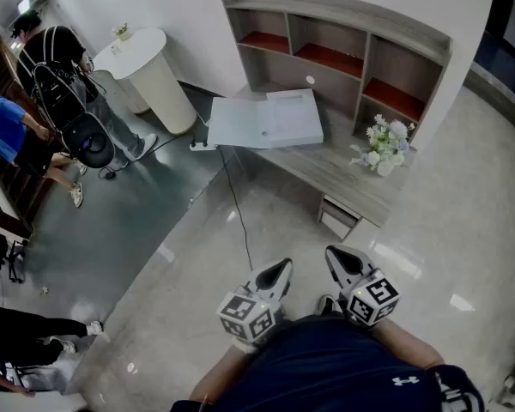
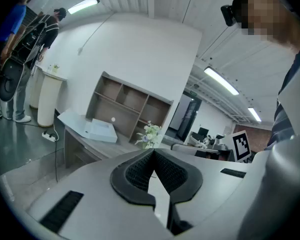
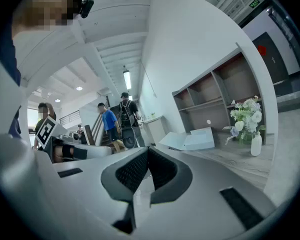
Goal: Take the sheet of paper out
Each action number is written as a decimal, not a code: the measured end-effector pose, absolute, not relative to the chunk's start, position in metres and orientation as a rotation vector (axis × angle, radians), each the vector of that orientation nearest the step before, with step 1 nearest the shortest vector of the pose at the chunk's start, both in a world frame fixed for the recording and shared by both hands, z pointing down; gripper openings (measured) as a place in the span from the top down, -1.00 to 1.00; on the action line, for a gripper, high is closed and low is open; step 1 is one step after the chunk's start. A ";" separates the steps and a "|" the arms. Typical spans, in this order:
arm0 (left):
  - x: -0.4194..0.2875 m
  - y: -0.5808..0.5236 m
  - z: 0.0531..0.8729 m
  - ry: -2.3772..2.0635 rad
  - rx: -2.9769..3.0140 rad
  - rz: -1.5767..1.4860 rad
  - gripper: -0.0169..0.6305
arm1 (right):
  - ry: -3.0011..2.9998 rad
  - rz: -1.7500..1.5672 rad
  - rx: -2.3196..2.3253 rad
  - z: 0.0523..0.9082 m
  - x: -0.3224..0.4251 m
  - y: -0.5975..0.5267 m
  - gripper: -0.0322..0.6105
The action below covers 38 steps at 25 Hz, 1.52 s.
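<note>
Showing both grippers held close to the person's body | left gripper [image 1: 281,271]: jaws closed together, nothing held | right gripper [image 1: 338,257]: jaws closed together, nothing held | white open box [image 1: 266,120]: laid on desk [image 1: 343,174], well ahead of both fingertips, untouched | sheet of paper: cannot be told apart from box

UA logo [image 1: 401,381] on shirt [image 1: 326,363]; no other txt.

An office: a curved desk [image 1: 326,168] with cubby shelves [image 1: 366,58], workstations [image 2: 207,136] behind.
</note>
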<state>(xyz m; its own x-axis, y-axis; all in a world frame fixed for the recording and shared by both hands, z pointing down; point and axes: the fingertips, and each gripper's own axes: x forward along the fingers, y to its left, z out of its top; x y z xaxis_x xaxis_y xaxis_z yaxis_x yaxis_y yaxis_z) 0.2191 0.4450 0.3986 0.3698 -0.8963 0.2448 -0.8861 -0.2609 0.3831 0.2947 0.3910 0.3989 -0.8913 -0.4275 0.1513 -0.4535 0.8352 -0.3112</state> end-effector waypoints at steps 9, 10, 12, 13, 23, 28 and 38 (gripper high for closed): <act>0.227 0.433 0.403 -1.564 2.173 -0.019 0.91 | -2.956 0.528 0.696 0.402 0.304 0.378 0.86; 0.228 0.431 0.403 -1.569 2.168 -0.020 0.91 | -2.962 0.529 0.692 0.401 0.306 0.377 0.86; 0.232 0.429 0.405 -1.580 2.151 -0.022 0.91 | -2.973 0.533 0.684 0.399 0.310 0.374 0.86; 0.234 0.428 0.405 -1.584 2.142 -0.025 0.91 | -2.977 0.536 0.680 0.398 0.312 0.372 0.86; 0.246 0.414 0.424 -1.609 2.038 -0.036 0.91 | -2.933 0.636 0.628 0.422 0.324 0.347 0.86; 0.229 0.392 0.434 -1.591 2.030 -0.031 0.91 | -2.910 0.663 0.634 0.433 0.303 0.323 0.86; 0.139 0.303 0.427 -1.472 2.108 -0.064 0.91 | -2.839 0.633 0.810 0.429 0.226 0.244 0.86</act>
